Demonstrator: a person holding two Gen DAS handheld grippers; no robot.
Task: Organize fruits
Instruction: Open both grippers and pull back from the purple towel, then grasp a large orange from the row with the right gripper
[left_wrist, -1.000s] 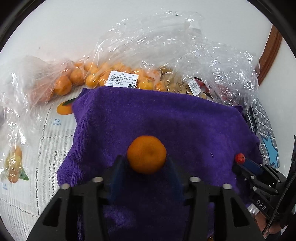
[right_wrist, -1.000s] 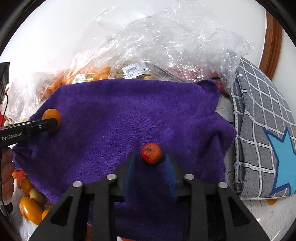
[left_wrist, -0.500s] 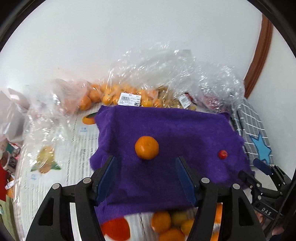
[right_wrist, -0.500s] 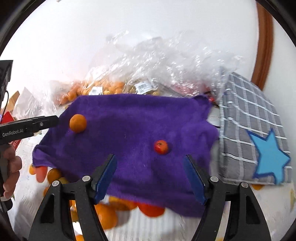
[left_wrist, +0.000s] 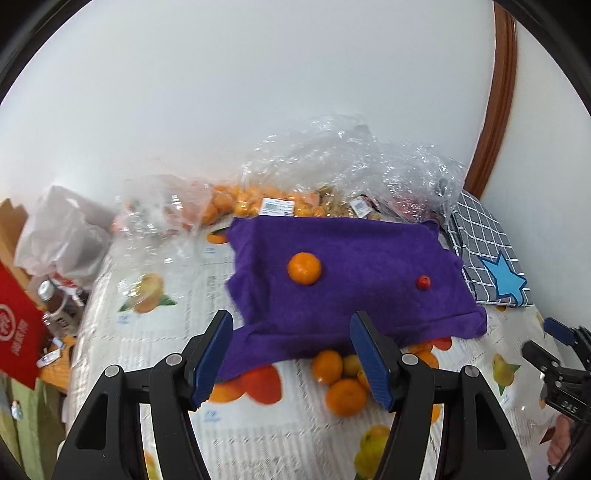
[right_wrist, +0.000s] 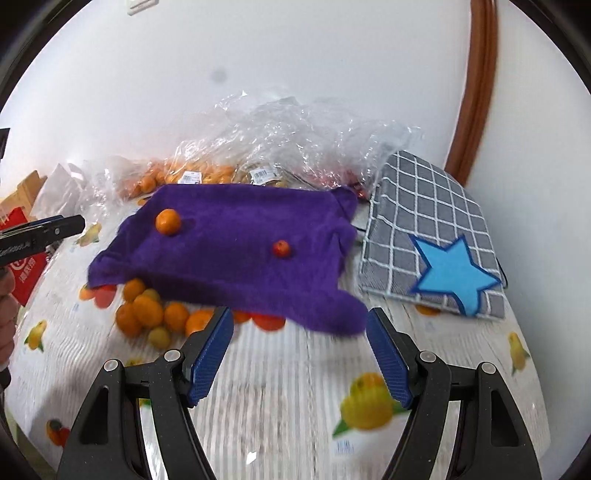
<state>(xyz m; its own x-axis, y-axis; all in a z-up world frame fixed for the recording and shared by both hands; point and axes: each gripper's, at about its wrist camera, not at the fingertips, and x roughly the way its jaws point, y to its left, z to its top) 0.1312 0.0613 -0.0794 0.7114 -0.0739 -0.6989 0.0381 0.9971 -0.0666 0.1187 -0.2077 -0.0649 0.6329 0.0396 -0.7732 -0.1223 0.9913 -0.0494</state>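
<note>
While fingers (left_wrist: 218, 350) gape, orange (left_wrist: 304, 268), red fruit (left_wrist: 423, 282) on towel (left_wrist: 369, 295)

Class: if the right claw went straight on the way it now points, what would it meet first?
Most likely the near edge of the purple towel, which lies just beyond the open right claw; depth is unclear, so the fruit-print tablecloth might come first.

Probably a home: a table under a fruit-print tablecloth (right_wrist: 295, 376), supermarket bags (left_wrist: 332, 166) of fruit at twelve o'clock against a plain wall, a wooden door frame (left_wrist: 498, 92) at two o'clock.
</note>
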